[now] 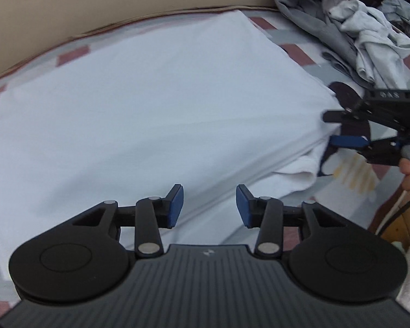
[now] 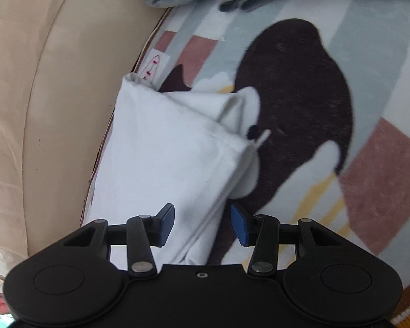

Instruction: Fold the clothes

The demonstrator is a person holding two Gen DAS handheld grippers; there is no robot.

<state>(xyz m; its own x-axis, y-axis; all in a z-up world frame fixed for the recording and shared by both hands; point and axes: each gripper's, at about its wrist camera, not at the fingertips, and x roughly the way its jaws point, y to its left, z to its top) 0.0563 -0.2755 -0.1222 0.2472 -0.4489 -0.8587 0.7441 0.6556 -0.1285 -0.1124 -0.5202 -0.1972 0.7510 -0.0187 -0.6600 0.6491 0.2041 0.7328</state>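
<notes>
Smoothing comes next: both grippers, left (image 1: 209,205) and right (image 2: 202,224), gape empty over the shirt (image 1: 150,104); press layers flat beside the pile (image 1: 369,27).

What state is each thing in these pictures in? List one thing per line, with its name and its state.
white garment: folded, lying flat on the blanket.
left gripper: open, holding nothing.
right gripper: open, garment edge between its pads, not pressed.
pile of grey clothes: crumpled, unfolded.
patterned blanket: spread out.
</notes>
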